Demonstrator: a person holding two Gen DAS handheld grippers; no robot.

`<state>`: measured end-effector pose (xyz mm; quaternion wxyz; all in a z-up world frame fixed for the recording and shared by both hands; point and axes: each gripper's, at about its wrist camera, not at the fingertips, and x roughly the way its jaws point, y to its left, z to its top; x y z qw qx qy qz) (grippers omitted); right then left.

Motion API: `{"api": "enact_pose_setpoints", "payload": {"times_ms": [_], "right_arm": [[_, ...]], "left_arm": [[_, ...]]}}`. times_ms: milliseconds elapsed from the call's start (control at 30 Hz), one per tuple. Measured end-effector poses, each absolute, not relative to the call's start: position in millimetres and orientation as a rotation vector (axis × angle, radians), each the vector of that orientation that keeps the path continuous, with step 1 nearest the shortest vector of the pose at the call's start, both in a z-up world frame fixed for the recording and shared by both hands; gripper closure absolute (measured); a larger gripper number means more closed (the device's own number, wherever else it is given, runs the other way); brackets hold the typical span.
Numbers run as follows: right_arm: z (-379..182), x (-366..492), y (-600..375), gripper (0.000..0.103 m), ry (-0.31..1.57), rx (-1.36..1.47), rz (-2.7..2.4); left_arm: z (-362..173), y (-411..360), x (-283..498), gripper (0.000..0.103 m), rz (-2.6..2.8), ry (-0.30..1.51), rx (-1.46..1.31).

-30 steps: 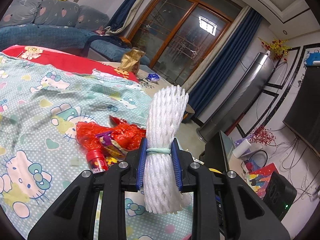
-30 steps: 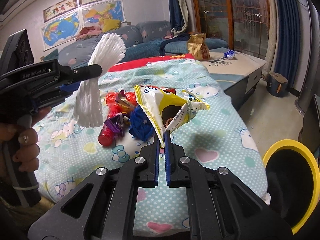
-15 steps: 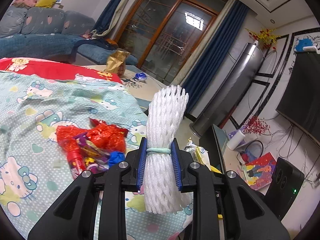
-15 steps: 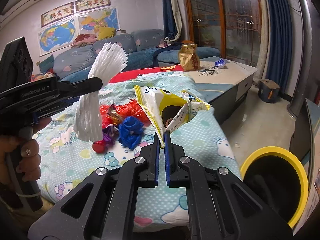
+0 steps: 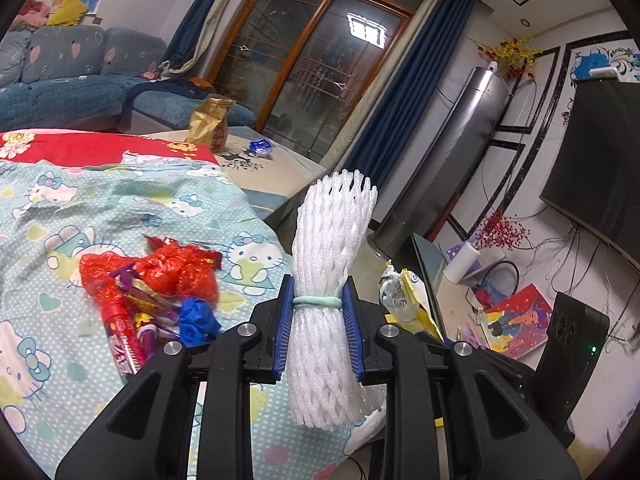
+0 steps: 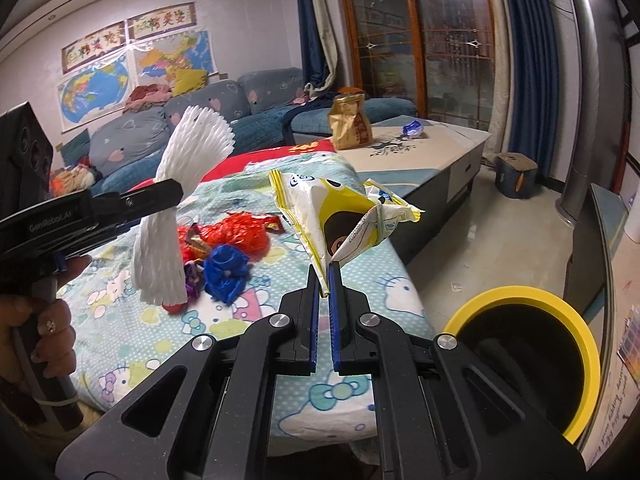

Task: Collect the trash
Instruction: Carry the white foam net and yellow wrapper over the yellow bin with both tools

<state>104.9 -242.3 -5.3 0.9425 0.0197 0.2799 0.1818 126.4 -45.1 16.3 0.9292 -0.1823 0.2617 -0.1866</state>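
The left gripper [image 5: 318, 310] has its fingers pinching a bundle of white foam fruit netting [image 5: 330, 264] at its banded waist, upright; the bundle's lower end hangs below the fingers and hides the bedsheet behind it. The right gripper [image 6: 324, 292] has its fingers pressed together on the bottom corner of a yellow-and-white snack wrapper [image 6: 340, 216], which stands up and away beyond the fingertips. Print on the wrapper is too crumpled to read. The yellow-rimmed bin [image 6: 524, 364] sits low to the right of the right fingers, its far side cut off by the picture's dark edge and its inside too dark to make out. The remaining pile [image 5: 152, 288] of red plastic, wrappers and a blue scrap lies on the cartoon-print bedsheet [image 5: 60, 208], left of the left fingers. Against a second earlier, the bin shows much more of its rim and mouth, and the pile sits further left and further off. Both grips are unchanged.
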Motion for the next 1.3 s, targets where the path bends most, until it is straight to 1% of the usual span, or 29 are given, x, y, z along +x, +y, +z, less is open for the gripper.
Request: {"api": "enact_pose_setpoints", "payload": {"times_ms": [800,1300], "right_arm": [[-14.8,101.4,-298.4,0.101,0.574,0.105,0.222],[-27.9,99.9,-337.6,0.101,0.593,0.155,0.115]], "left_arm": [[11.6,-103.1,128.9,0.08,-0.484,0.574,-0.28],[0.7,-156.8,132.4,0.08,-0.584,0.586,-0.205]]}}
